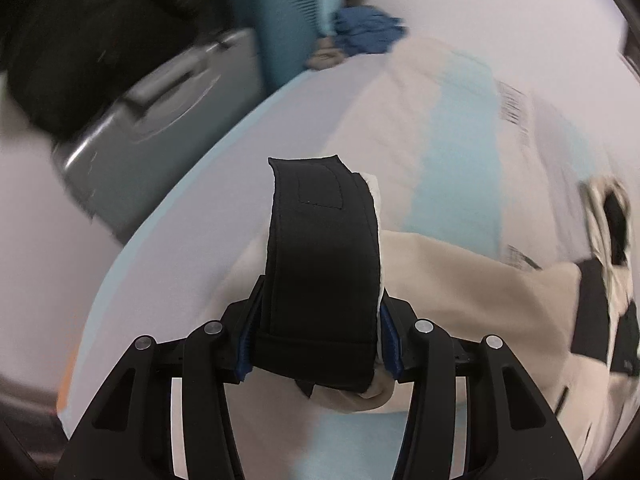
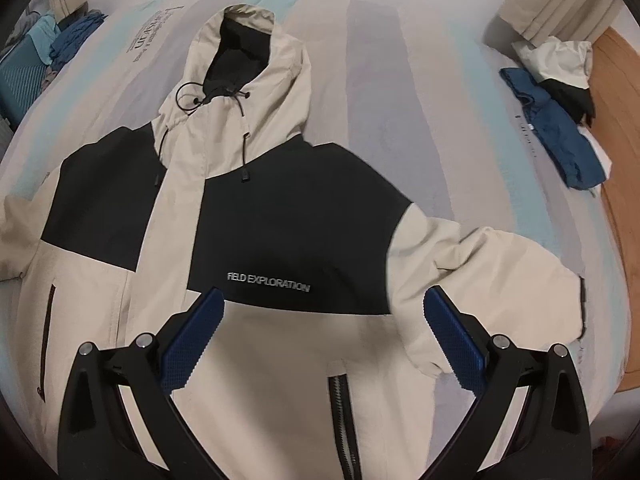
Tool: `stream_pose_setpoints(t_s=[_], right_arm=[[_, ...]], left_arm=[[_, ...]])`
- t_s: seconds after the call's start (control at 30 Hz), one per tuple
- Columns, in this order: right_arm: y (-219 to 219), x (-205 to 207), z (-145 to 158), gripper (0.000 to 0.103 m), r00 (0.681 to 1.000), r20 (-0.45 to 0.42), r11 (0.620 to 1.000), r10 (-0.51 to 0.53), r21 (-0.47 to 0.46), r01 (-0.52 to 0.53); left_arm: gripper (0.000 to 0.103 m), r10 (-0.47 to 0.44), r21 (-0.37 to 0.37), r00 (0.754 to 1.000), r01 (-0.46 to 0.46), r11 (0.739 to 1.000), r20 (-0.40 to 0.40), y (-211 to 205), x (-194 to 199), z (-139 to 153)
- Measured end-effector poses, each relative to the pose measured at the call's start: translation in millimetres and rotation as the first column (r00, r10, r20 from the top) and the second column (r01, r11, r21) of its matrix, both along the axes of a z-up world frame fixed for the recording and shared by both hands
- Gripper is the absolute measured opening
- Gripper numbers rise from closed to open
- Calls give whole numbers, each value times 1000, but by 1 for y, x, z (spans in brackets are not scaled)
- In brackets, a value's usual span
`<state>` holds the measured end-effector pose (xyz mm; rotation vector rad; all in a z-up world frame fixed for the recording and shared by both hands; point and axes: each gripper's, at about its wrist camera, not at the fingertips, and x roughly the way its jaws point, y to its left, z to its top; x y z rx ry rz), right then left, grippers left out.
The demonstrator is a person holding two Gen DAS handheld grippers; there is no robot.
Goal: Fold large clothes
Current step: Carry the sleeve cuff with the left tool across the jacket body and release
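A cream and black hooded jacket (image 2: 280, 220) lies front up and spread out on the bed (image 2: 380, 80), its hood (image 2: 248, 60) at the far end. My right gripper (image 2: 324, 300) hovers open over the chest lettering, with nothing between its blue pads (image 2: 192, 340). The jacket's right sleeve (image 2: 480, 272) lies out to the side. In the left wrist view my left gripper (image 1: 320, 320) is shut on the black cuff (image 1: 320, 240) of the other sleeve. That cream sleeve (image 1: 460, 280) is lifted off the sheet and trails towards the jacket body at the right.
A grey suitcase (image 1: 160, 120) and a teal suitcase (image 1: 280, 20) stand beside the bed, with blue clothes (image 1: 368, 32) heaped near them. At the bed's far right lie a blue garment (image 2: 560, 136) and a folded cream and black one (image 2: 556, 64), beside an orange wooden surface (image 2: 616, 140).
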<state>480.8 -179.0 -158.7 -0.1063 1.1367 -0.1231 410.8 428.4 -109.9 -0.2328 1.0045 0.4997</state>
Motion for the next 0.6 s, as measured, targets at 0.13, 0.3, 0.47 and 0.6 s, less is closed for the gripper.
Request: stream_pose_setpoints(t_s=[0.13, 0.3, 0.47, 0.6], right_arm=[[-3, -7, 13, 96, 1000, 7, 1000, -16, 2, 16], [-22, -11, 24, 96, 995, -15, 994, -101, 41, 102], [-51, -17, 38, 96, 985, 14, 983, -171, 76, 170], [-73, -23, 43, 96, 984, 32, 982, -173, 86, 170]], left_arm=[[48, -54, 20, 998, 55, 998, -14, -32, 18, 16], [48, -140, 19, 988, 142, 990, -57, -73, 43, 21], [48, -190, 34, 978, 193, 981, -81, -115, 65, 26], [48, -216, 55, 972, 221, 974, -91, -151, 77, 31]])
